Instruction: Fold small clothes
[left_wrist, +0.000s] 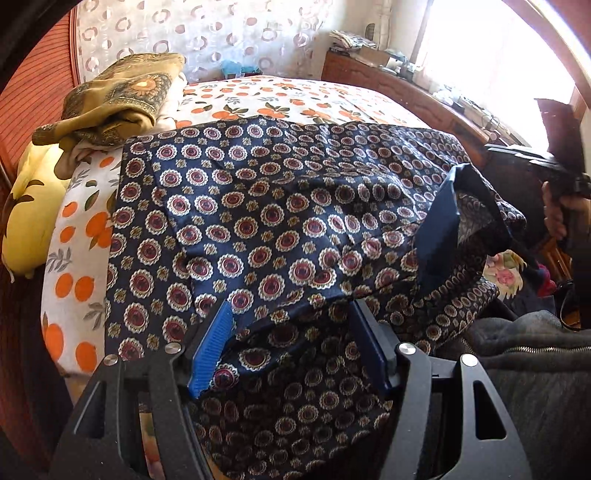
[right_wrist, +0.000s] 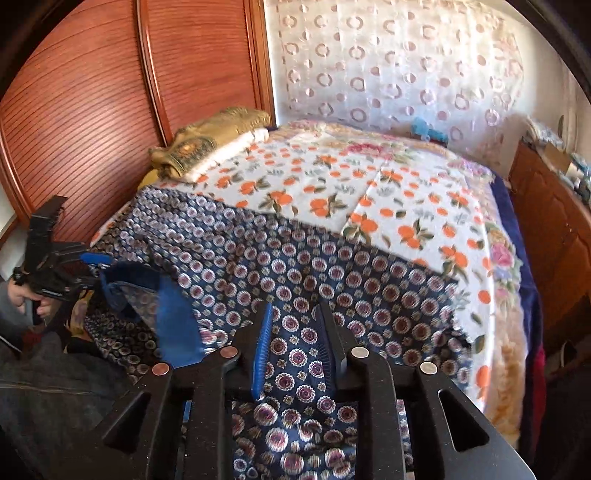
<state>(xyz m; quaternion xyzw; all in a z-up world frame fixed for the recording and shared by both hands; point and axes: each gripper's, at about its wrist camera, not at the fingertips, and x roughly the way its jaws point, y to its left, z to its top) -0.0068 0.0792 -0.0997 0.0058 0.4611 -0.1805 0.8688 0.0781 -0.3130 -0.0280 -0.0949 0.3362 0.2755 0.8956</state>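
Navy medallion-print garment (left_wrist: 280, 206) lies spread over the orange-print bedsheet (left_wrist: 295, 99), near edge bunched toward me. Left wrist view: my left gripper (left_wrist: 291, 328) has jaws wide apart, a fold of the cloth rising between them, pads not pressing it. Right wrist view: my right gripper (right_wrist: 295, 332) has jaws slightly apart over the same fabric, nothing clamped. Olive cloth pile (right_wrist: 210, 136) sits at the far corner by the wooden wardrobe (right_wrist: 92, 92).
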